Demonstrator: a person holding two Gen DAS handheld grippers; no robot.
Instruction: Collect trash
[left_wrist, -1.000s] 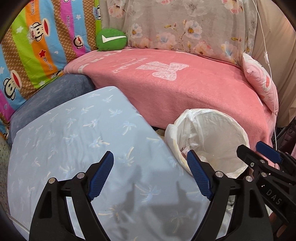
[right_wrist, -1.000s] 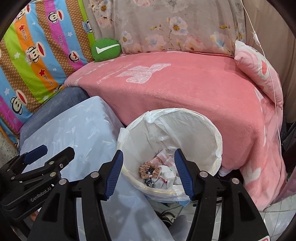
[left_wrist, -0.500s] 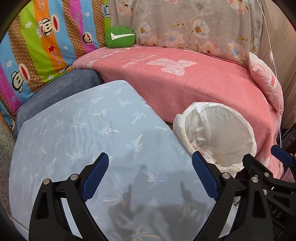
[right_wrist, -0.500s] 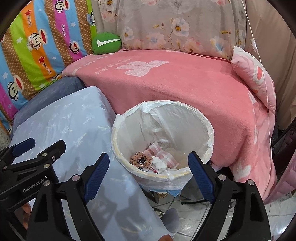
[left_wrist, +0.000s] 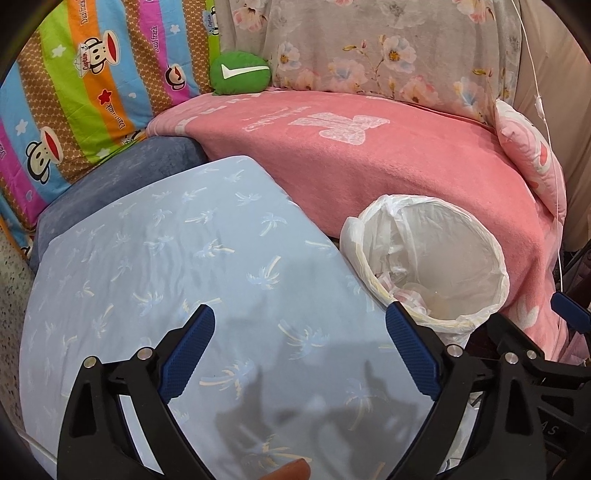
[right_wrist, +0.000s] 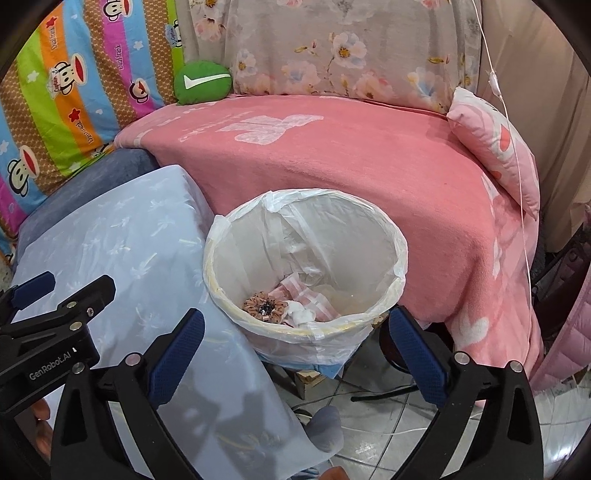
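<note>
A round bin (right_wrist: 400, 258) lined with a white plastic bag stands between a pale blue cloth-covered surface (left_wrist: 184, 258) and a pink couch. At its bottom lie a brown frilly ring (right_wrist: 264, 307), a pink striped wrapper (right_wrist: 308, 293) and a white crumpled tissue (right_wrist: 301, 314). My right gripper (right_wrist: 295, 319) hovers over the bin's near rim. Its jaws are opening, with nothing between the pads. My left gripper (left_wrist: 299, 343) hangs over the blue cloth, left of the bin (left_wrist: 500, 269). Its jaws are opening too and hold nothing.
A pink blanket (right_wrist: 351, 155) covers the couch behind the bin, with a green cushion (right_wrist: 203, 83) and a pink pillow (right_wrist: 495, 147) on it. A white cord (right_wrist: 517, 147) hangs at the right. Cables (right_wrist: 369, 398) lie on the tiled floor below the bin.
Both grippers' jaws have spread wider, the right one much more. Both views have slid a little, so the bin sits farther ahead of the right gripper.
</note>
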